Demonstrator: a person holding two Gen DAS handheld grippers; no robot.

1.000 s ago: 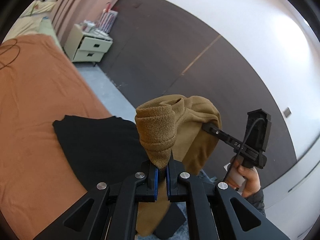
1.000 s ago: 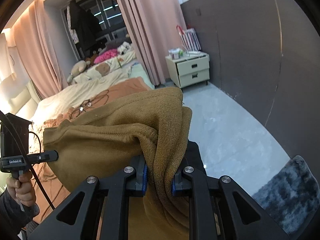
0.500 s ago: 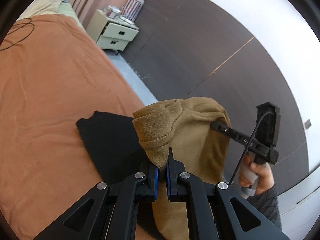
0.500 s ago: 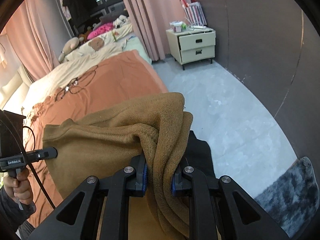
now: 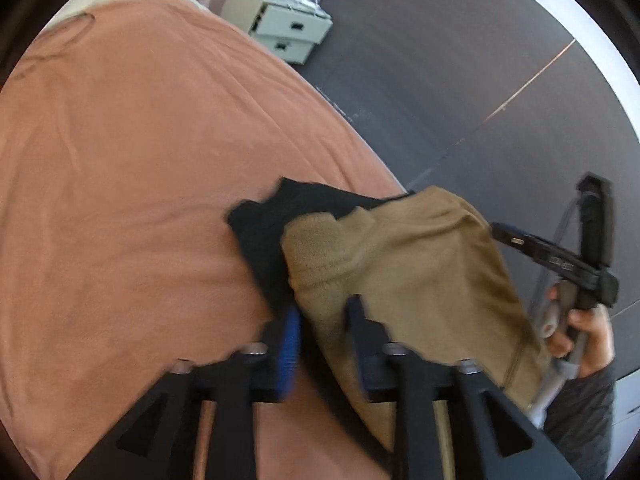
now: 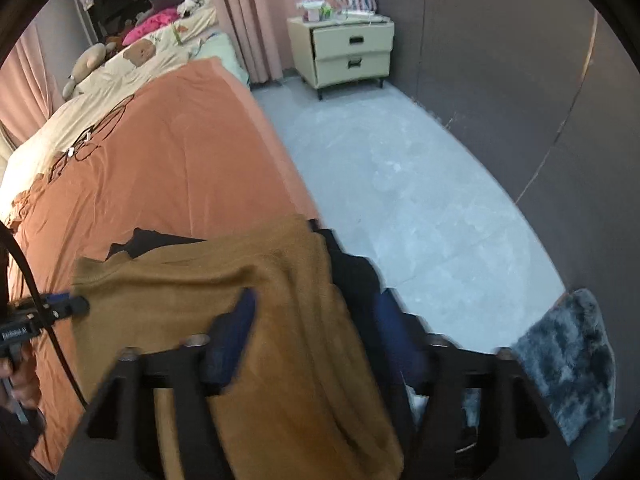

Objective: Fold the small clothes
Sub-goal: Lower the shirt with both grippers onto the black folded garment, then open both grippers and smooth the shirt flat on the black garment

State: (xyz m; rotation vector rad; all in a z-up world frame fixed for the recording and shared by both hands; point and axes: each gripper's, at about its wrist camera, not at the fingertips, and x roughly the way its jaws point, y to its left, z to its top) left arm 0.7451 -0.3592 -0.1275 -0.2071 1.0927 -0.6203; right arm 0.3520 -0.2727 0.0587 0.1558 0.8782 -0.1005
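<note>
1. We see the left gripper [image 5: 322, 332] with its jaws spread apart. The blue pads stand either side of a brown garment [image 5: 404, 276], and neither pad presses on the cloth.
2. We see the right gripper [image 6: 316, 332] likewise with its jaws wide apart. The brown garment [image 6: 256, 320] drapes across the gap and over its right finger, with no pinch visible.
3. In the left wrist view, the right gripper [image 5: 516, 242] appears at the right edge of the garment, held by a hand [image 5: 584, 332] in a dark sleeve. Its tip is at the cloth edge; we cannot tell from this view whether it touches.
4. In the right wrist view, the left gripper [image 6: 60, 308] appears at the left edge of the garment, its tip against the cloth.
5. The brown garment lies on top of a black garment [image 5: 276, 236], which rests on the bed [image 5: 140, 160] near its edge. The black cloth shows beyond the brown one on the far side.
6. The bed carries an orange cover. Black cables [image 6: 96, 136] lie on it farther up.
7. A cream nightstand [image 6: 344, 56] stands on the grey floor [image 6: 400, 184] by pink curtains [image 6: 256, 12].
8. A grey shaggy rug [image 6: 568, 356] lies on the floor at the right.
</note>
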